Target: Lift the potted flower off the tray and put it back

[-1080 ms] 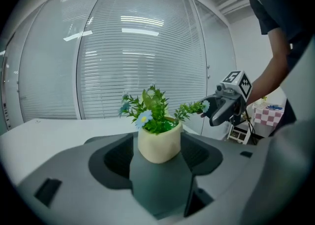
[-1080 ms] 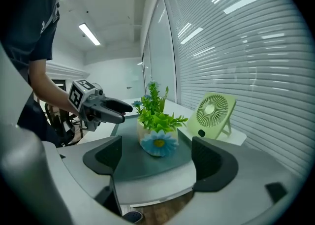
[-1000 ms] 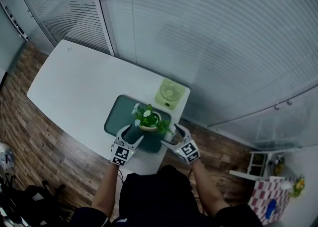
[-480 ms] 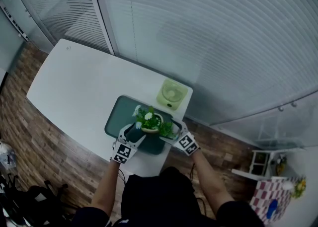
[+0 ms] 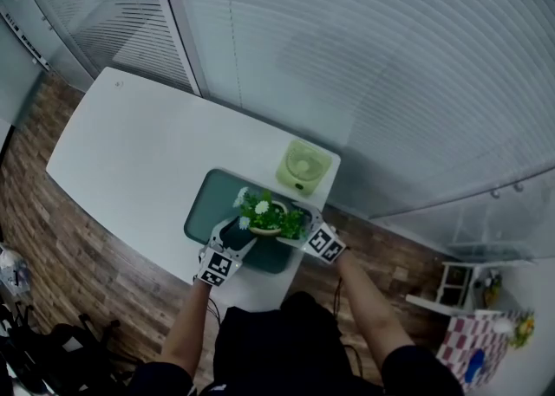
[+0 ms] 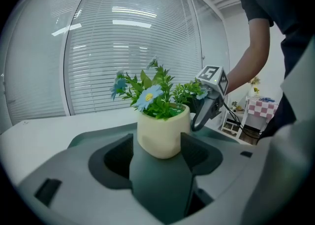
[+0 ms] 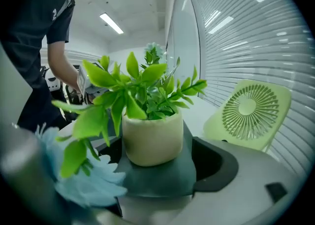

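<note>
while the cream pot of green leaves with white and blue flowers (image 5: 267, 217) stands upright on the dark green rectangular tray (image 5: 206, 205), low centre of the head view, both tools are at it from the bottom of the frame. the left gripper (image 5: 236, 234) comes in from the lower left. in the left gripper view its jaws are spread wide with the pot between the two dark pads. the pads sit just beside the pot's sides, can't tell if they touch. the pot base rests on the tray surface there. the right gripper (image 5: 299, 228) comes in from the lower right. in the right gripper view one jaw, at frame right, is clear of the pot with a gap. the other side is covered by blurred leaves and a blue flower right up against the lens. jaws apart, gripping nothing. a pale green small desk fan (image 5: 303, 165) stands on the white table (image 5: 130, 143) just up and right of the tray. a glass wall with horizontal blinds (image 5: 364, 56) fills the top of the frame. a brown wood-plank floor (image 5: 52, 238) shows at left. the person's forearms (image 5: 360, 303) show at bottom centre.
</note>
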The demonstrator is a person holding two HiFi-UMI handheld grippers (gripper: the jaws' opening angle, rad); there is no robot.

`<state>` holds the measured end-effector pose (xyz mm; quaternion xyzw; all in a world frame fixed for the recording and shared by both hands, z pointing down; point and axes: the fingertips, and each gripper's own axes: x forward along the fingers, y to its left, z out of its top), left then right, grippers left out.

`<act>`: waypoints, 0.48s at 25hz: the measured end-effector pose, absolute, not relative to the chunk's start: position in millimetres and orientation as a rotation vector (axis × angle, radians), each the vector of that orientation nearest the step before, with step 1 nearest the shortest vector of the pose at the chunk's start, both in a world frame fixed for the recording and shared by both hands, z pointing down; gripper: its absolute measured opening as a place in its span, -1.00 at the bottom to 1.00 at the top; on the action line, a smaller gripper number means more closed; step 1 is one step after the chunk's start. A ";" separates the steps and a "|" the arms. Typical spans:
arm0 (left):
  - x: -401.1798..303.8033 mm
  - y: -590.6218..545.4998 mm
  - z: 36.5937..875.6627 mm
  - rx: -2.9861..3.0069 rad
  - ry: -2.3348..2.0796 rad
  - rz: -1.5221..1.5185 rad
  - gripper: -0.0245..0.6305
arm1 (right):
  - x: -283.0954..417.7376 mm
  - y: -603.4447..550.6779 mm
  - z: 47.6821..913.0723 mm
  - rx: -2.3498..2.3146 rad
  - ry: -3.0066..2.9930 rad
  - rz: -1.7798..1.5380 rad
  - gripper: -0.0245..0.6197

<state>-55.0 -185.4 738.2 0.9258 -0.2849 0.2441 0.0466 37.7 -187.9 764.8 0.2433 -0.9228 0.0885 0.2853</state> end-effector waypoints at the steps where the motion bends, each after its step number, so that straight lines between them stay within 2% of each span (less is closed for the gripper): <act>1: -54.8 -186.9 737.8 2.828 -0.865 0.740 -0.07 | 36.3 -189.3 766.1 0.634 -2.462 0.225 0.33; 12: -42.2 -187.0 741.6 2.883 -0.735 0.788 -0.07 | 19.3 -191.5 770.4 0.471 -2.433 0.201 0.32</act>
